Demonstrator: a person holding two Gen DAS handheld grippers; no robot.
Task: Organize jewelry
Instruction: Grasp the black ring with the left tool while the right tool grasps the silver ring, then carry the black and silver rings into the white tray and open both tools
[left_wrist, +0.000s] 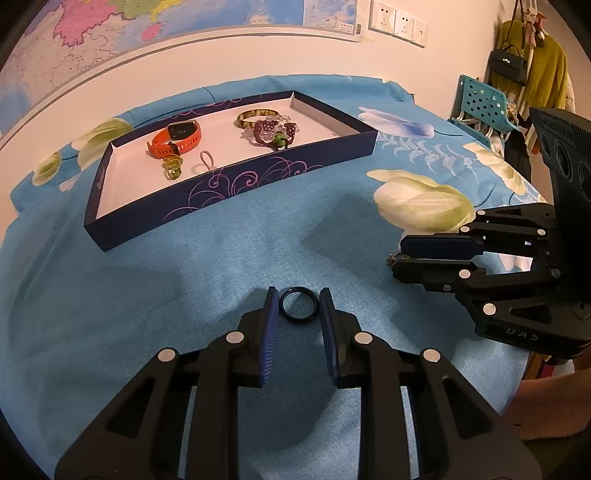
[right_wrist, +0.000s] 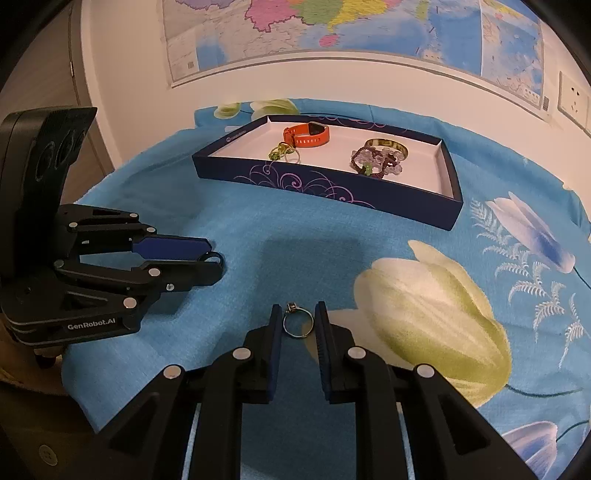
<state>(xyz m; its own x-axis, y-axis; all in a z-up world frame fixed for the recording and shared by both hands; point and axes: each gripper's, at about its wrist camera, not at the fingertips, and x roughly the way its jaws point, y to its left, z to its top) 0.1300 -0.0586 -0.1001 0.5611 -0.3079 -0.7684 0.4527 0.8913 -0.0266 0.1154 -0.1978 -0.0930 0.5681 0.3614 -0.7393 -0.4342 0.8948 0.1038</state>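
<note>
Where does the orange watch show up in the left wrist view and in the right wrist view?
Left wrist view: the orange watch lies in the left part of the dark blue tray, upper left of the picture.
Right wrist view: the orange watch lies at the tray's far side, upper middle of the picture.
Shared landmark: the wall map behind the tray.

left hand-held gripper (left_wrist: 298, 300) jaws narrowly parted, right hand-held gripper (right_wrist: 298, 314) likewise
</note>
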